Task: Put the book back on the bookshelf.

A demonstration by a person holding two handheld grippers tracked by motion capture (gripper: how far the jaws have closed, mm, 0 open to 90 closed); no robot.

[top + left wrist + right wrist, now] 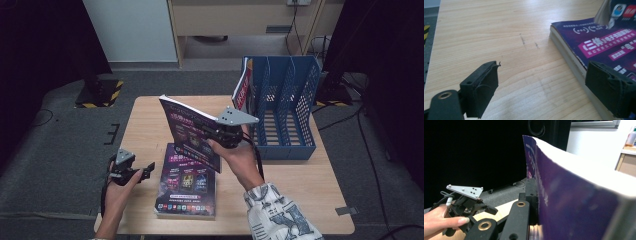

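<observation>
the right tool point(212, 135) is clenched on a purple book point(187, 129), holding it tilted up in the air above the middle of the table point(145, 115). in the right tool view the book's cover point(564, 195) sits pinched between the black jaws. a second purple book point(187, 182) lies flat on the table just below the raised one, near the front edge. the left tool point(142, 172) hovers just left of that flat book with its jaws spread wide and nothing between them; in the left tool view one jaw hangs over the book's edge point(571, 57). a blue file rack point(285, 105) stands at the right rear of the table, with a red magazine point(242, 90) leaning in its leftmost slot.
</observation>
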